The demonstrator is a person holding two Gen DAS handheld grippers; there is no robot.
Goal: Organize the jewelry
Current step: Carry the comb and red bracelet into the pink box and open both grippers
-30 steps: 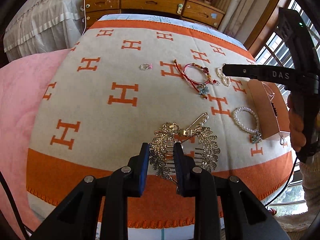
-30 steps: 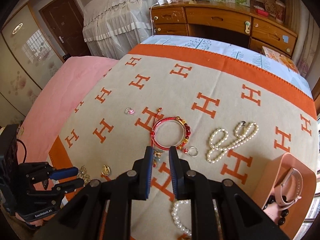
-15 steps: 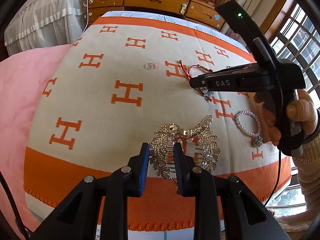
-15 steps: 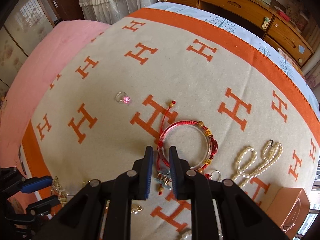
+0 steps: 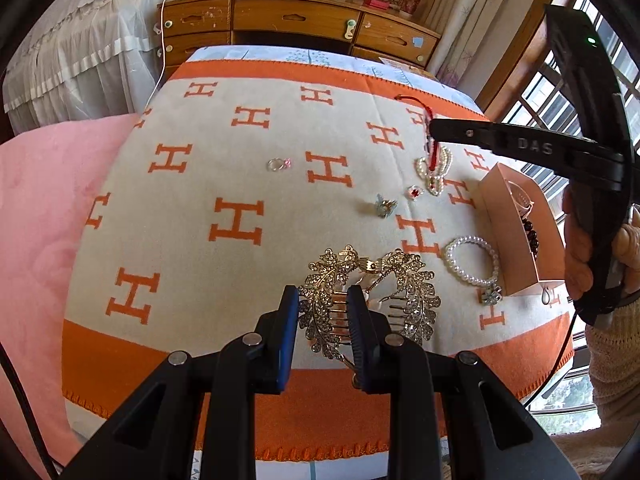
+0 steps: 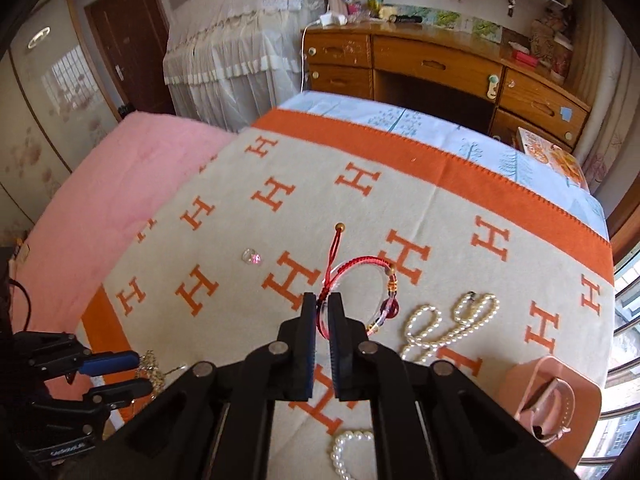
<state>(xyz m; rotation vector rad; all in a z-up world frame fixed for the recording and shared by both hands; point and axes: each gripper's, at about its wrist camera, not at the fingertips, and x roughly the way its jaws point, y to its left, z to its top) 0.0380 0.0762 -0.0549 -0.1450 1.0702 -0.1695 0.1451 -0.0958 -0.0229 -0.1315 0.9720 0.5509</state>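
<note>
The red cord bracelet (image 6: 352, 284) is clamped by its cord between the nearly closed fingers of the right gripper (image 6: 323, 308) and is held clear of the blanket (image 6: 440, 208), its loop hanging ahead and to the right of the tips. The pink box (image 5: 516, 236), the likely destination, is seen low and to the right, nearest the right hand. The left gripper (image 5: 323, 300) is held parted, grasping nothing, over the rhinestone hair comb (image 5: 372, 296) on the bed.
</note>
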